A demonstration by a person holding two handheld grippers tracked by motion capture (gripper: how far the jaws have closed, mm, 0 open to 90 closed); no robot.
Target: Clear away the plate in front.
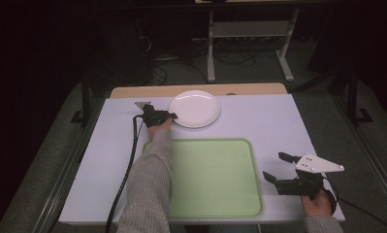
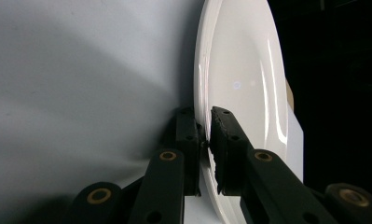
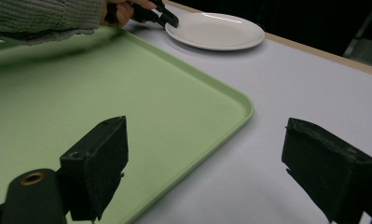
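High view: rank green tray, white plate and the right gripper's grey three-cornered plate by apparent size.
1. Green tray, by far the largest.
2. White plate, pinched at its rim by the left gripper; it lies farther from the camera, so it may look smaller than it is.
3. Grey three-cornered plate on the right gripper, smallest.

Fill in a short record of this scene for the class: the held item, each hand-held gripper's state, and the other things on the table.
Held item: white plate, clamped at its near-left rim
Left hand-held gripper: shut on the plate rim
Right hand-held gripper: open, holding nothing, to the right of the tray
Tray: green tray, nothing on it, nearer the person than the plate
Surface: white table
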